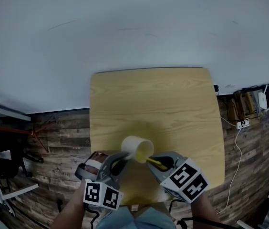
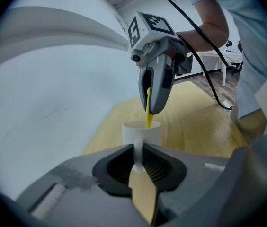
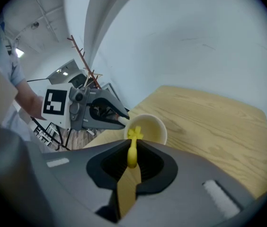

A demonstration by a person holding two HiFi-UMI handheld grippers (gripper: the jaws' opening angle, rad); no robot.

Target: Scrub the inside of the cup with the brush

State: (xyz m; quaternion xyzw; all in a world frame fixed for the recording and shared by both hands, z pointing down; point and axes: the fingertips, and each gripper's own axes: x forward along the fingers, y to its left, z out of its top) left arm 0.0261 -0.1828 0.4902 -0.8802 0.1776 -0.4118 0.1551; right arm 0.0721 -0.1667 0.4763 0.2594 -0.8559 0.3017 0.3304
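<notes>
A white cup (image 1: 137,149) is held tilted above the near part of the wooden table (image 1: 163,104), its mouth turned to the right. My left gripper (image 1: 121,160) is shut on the cup's handle (image 2: 138,150), which runs up between the jaws to the cup's body (image 2: 141,132). My right gripper (image 1: 159,164) is shut on a yellow brush (image 3: 132,148). In the left gripper view the brush (image 2: 148,113) hangs from the right gripper (image 2: 155,91) and dips into the cup's mouth. In the right gripper view the brush head sits at the rim of the cup (image 3: 148,129), with the left gripper (image 3: 98,110) behind it.
A white wall rises beyond the table's far edge. Cables and a power strip (image 1: 242,124) lie on the wood-plank floor to the right. Dark stands and a red rod (image 1: 10,130) are at the left. A person's arm (image 2: 209,25) shows behind the right gripper.
</notes>
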